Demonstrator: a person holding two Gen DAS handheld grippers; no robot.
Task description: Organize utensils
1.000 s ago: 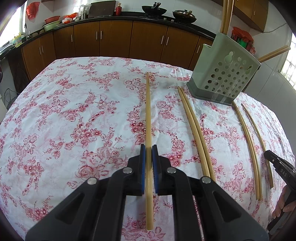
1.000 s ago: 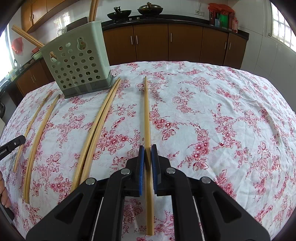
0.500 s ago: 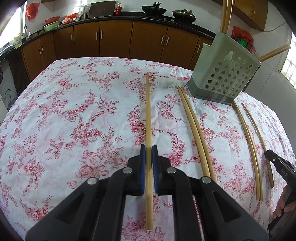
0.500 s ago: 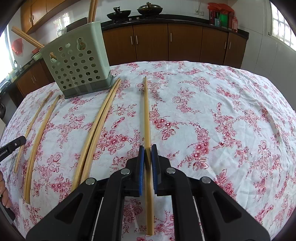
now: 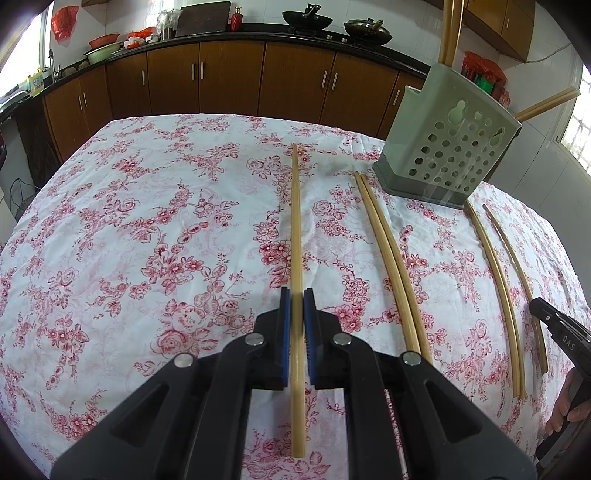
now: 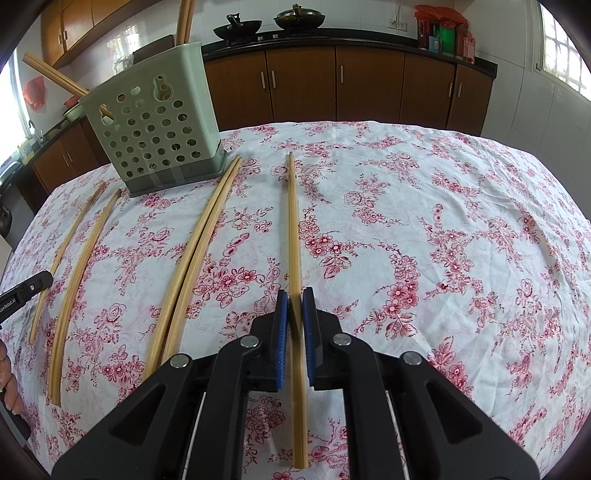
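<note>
Still unchanged, left tongs [image 5: 296, 325] and right tongs [image 6: 295, 321] each clamping a chopstick [image 5: 295, 221]

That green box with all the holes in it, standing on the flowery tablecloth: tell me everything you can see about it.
The green holder looks like pale plastic, a tall box on a darker grey base, its front wall pierced with rows of round holes and gourd-shaped slots. It stands upright on the floral tablecloth. Tan chopsticks stick up from its open top; another pair leans out sideways. Clear tape seems to cross its base. Neither tool touches it.

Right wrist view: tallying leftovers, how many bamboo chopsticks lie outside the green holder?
5: one bamboo chopstick in the right gripper, a touching pair beside it, two singles farther left; others possibly hidden.
</note>
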